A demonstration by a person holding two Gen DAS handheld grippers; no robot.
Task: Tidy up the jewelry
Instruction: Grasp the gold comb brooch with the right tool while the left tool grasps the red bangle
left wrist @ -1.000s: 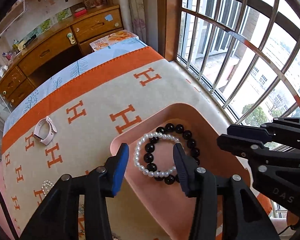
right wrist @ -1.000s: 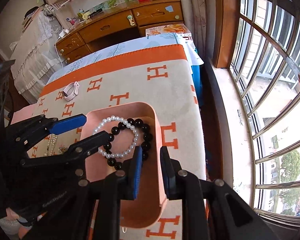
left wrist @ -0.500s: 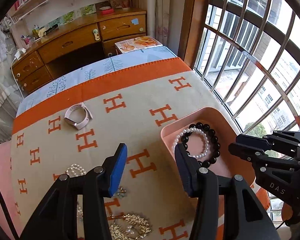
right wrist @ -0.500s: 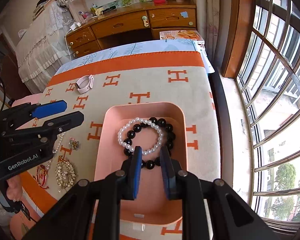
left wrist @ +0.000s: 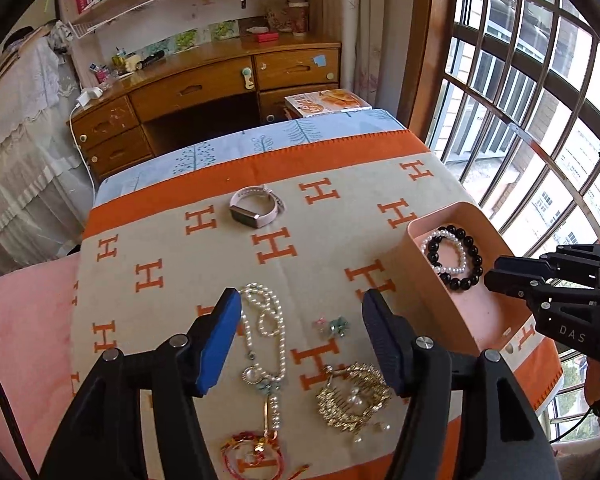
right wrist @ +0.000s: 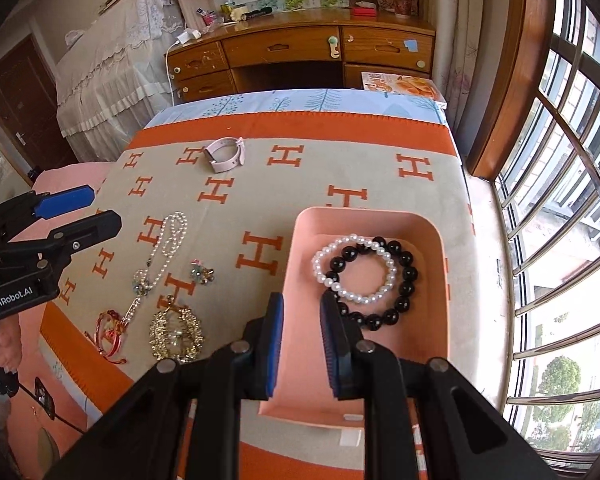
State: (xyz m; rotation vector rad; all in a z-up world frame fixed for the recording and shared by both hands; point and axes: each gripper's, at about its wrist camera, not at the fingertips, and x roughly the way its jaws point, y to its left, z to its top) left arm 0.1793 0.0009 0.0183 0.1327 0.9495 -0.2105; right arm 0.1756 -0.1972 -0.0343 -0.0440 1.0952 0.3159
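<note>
A pink tray (right wrist: 440,320) (left wrist: 424,292) on the orange-and-beige blanket holds a white pearl bracelet (right wrist: 320,270) (left wrist: 432,240) and a black bead bracelet (right wrist: 408,280) (left wrist: 470,276). My left gripper (left wrist: 300,336) is open and empty above loose jewelry: a pearl necklace (left wrist: 278,332) (right wrist: 168,248), small earrings (left wrist: 334,326) (right wrist: 202,274), a gold hair comb (left wrist: 352,400) (right wrist: 176,334) and a red bracelet (left wrist: 250,456) (right wrist: 110,330). My right gripper (right wrist: 300,340) hovers over the tray's near edge, jaws narrowly apart and empty. A pink watch (left wrist: 256,208) (right wrist: 224,156) lies farther back.
A wooden desk (left wrist: 204,92) with drawers stands beyond the bed's far end. A barred window (right wrist: 560,200) runs along the right side. A magazine (left wrist: 324,102) lies at the bed's far corner. A pink cloth (left wrist: 24,320) lies at the left.
My left gripper has pulled back and swung left from over the tray to above the loose jewelry. My right gripper has drawn back to the tray's near edge. The bracelets stay in the tray.
</note>
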